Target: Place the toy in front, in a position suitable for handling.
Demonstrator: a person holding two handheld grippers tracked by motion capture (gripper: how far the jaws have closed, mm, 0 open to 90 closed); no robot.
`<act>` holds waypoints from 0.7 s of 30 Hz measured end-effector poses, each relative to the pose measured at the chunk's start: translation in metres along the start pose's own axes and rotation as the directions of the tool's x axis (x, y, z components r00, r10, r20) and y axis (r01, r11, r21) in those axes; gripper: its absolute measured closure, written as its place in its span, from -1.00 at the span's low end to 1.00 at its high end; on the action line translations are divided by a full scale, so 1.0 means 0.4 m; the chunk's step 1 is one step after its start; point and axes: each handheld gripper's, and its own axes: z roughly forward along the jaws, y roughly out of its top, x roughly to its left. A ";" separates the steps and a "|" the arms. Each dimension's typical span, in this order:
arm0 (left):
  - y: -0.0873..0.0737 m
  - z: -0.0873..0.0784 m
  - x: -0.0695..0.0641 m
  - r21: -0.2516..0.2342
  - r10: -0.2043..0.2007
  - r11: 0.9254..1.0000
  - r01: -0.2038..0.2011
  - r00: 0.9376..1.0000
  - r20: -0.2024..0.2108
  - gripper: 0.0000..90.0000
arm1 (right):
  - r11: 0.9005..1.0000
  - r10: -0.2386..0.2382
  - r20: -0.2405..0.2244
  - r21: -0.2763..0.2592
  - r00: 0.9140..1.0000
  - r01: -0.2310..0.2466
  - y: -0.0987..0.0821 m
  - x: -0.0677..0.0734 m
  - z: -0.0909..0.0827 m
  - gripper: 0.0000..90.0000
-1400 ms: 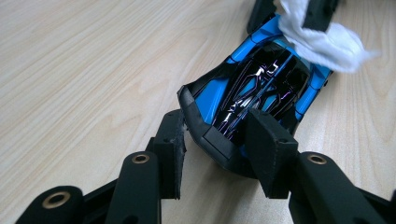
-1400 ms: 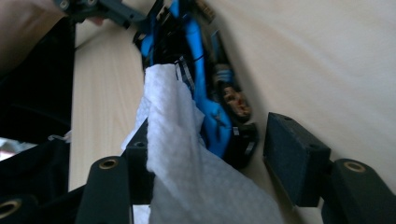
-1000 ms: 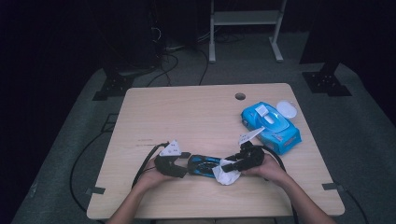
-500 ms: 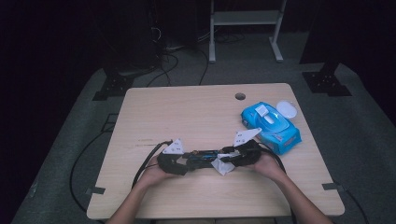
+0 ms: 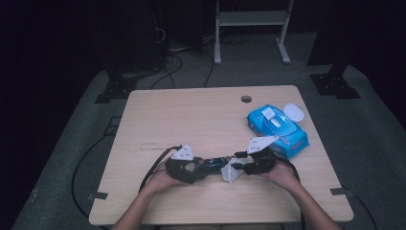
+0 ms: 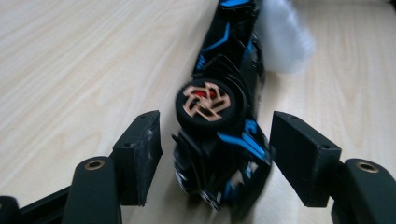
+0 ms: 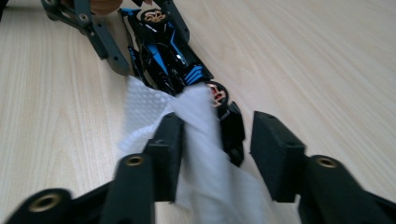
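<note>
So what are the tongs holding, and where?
Left tongs straddle the toy car's end with gaps, not gripping. The wipe lies between the right tongs; grip unclear.

Light wooden table with a round hole near its far edge. Blue wipes pack at the table's far right corner, white flap raised; round white lid just beside it. Metal frame beyond the table.
</note>
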 end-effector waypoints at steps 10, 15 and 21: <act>-0.002 -0.005 -0.008 -0.031 -0.010 0.999 0.009 0.999 -0.041 0.28 | 0.991 0.068 0.077 -0.120 0.995 -0.059 0.078 0.013 -0.007 0.92; -0.005 -0.008 -0.009 -0.034 0.004 0.999 -0.006 0.999 -0.042 0.28 | 0.985 0.067 0.074 -0.165 0.995 -0.054 0.126 0.034 0.040 0.92; -0.008 -0.008 -0.011 -0.041 0.008 0.999 -0.009 0.999 -0.043 0.28 | 0.983 0.051 0.095 -0.181 0.994 -0.033 0.143 0.062 0.109 0.92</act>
